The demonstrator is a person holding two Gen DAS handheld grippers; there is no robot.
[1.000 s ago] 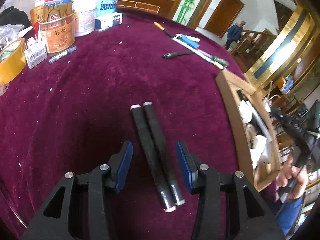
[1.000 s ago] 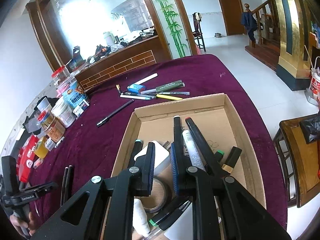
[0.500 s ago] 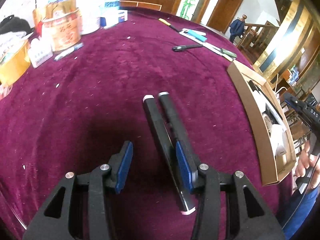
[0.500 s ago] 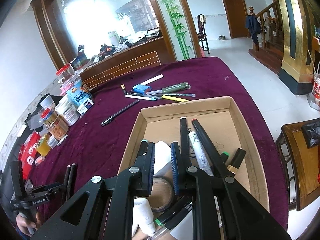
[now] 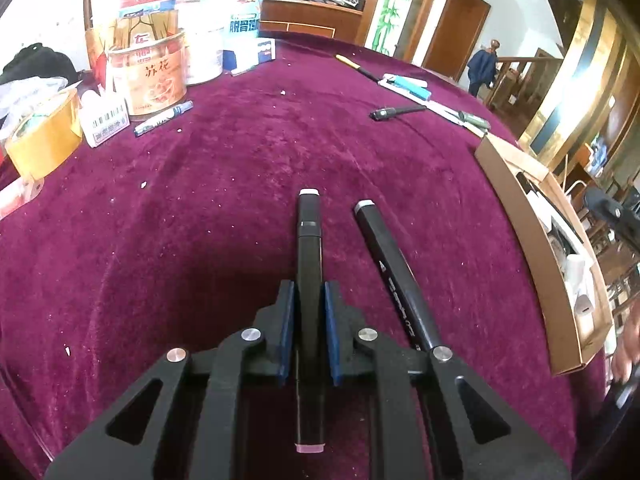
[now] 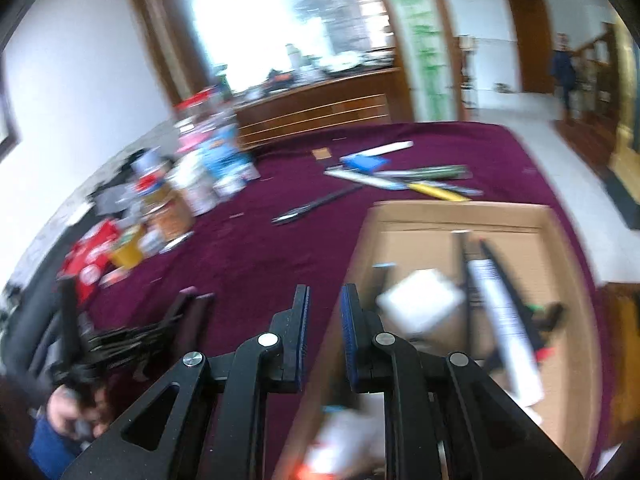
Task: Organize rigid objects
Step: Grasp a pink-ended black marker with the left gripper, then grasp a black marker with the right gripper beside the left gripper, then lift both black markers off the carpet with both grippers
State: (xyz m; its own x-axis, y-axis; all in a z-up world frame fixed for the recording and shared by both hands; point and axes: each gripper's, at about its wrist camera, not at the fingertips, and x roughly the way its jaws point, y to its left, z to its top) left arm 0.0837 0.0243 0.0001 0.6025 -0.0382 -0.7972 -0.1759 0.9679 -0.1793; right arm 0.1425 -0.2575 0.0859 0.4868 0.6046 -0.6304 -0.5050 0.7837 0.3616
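Down at 6 o'clock of the left wrist view, the left gripper [image 5: 308, 300] has its jaws clamped on a black marker [image 5: 309, 240], having just been closing, and the blue pads [image 5: 287, 320] press both sides of the barrel. That marker points toward 12 o'clock, white cap end forward, pinkish end back between the gripper's arms. At 2 o'clock from the grip lies a second black marker [image 5: 394, 276], flat on the maroon tablecloth [image 5: 200, 220], angled slightly away and apart from the held one. Out at 3 o'clock sits the cardboard box [image 5: 520, 216], only its near wall and some white contents showing. Toward 11 o'clock: an orange tin [image 5: 150, 76], a roll of tape [image 5: 44, 136] and a small barcode box [image 5: 106, 124]. Up at 1 o'clock a loose black pen [image 5: 396, 112] lies by a cluster of pens.

Over on the right wrist view, everything is smeared with blur. The right gripper [image 6: 323, 320] carries nothing; its jaws are drawn in as far as they go, a narrow slot showing between the blue pads [image 6: 351, 332], hovering above the box's left wall [image 6: 352, 264]. Inside the box, at 3 o'clock, lie a white block [image 6: 420, 300], a long white tube [image 6: 504, 320] and dark markers. At 9 o'clock the other gripper shows [image 6: 120, 340] with both markers under it.
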